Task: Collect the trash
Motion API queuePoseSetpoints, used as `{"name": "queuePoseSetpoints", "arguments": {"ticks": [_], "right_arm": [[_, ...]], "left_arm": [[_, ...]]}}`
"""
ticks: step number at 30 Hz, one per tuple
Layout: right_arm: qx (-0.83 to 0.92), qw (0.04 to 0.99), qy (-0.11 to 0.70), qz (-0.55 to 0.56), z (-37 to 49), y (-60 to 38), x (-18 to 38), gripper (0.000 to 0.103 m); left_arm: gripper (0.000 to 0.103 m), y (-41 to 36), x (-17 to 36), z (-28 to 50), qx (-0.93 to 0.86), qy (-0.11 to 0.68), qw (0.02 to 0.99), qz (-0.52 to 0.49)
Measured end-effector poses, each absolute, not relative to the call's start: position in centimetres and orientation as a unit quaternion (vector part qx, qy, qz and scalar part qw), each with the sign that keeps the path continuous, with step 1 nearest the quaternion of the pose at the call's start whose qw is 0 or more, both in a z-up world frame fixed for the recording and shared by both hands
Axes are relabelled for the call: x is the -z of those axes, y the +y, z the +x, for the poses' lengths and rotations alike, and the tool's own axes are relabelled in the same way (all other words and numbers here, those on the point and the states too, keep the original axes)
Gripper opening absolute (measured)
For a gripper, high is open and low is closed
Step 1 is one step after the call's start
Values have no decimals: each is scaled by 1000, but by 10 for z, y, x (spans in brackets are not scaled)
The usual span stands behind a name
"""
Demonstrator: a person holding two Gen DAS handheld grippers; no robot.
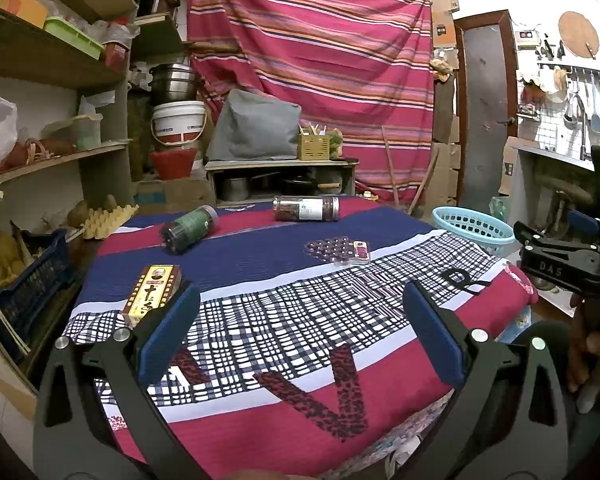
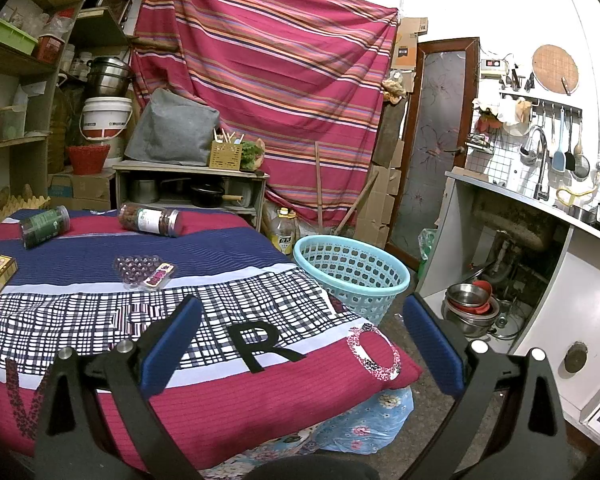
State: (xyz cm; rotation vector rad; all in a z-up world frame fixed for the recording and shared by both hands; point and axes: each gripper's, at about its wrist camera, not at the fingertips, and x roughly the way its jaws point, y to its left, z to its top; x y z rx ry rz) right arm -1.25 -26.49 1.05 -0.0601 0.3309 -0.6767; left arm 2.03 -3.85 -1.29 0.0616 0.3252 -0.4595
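Across the middle of both views we see the surface, draped in a cloth of red, navy and white bands with a black-and-white grid and large letters on it. Beyond its far right corner, on the floor, stands our light blue basket, upright, with nothing showing inside from the right wrist view. On the cloth the trash lies spread out: a clear jar with a white label on its side near the far edge, and a dark green-labelled jar also on its side, to the left of it and well apart. Nearer the centre lies a clear blister tray with a small red-printed packet touching its right end. At the near left sits a yellow and brown carton, lying flat, just beyond the left finger of our left gripper. That gripper hovers above the grid pattern with its blue-padded fingers spread wide and nothing between them. Our right gripper hangs over the near right corner of the cloth, above the letter R, its fingers equally wide and holding nothing. From the left wrist view we catch the right gripper's black body at the right edge, off the side of the surface.
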Motion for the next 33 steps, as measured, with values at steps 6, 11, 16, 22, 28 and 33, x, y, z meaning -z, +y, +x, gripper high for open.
{"name": "queuePoseSetpoints", "arguments": {"ticks": [6,11,16,22,28,33], "right_arm": [[330,929,162,-29,-12,-264,-10,98],[330,929,162,-29,-12,-265,-11,98],[330,929,162,-30,-12,-265,-10,98],[331,929,162,-29,-12,-265,-11,98],[330,929,162,-29,-12,-264,-10,98],[330,929,162,-29,-12,-265,-11,98]], "left_arm": [[98,-38,13,20,227,160,960,31],[98,-38,13,21,228,161,960,30],[98,-38,13,21,227,161,960,31],[98,-38,13,20,228,161,960,30],[98,-39,14,20,230,160,959,32],[98,-40,14,19,229,160,960,31]]}}
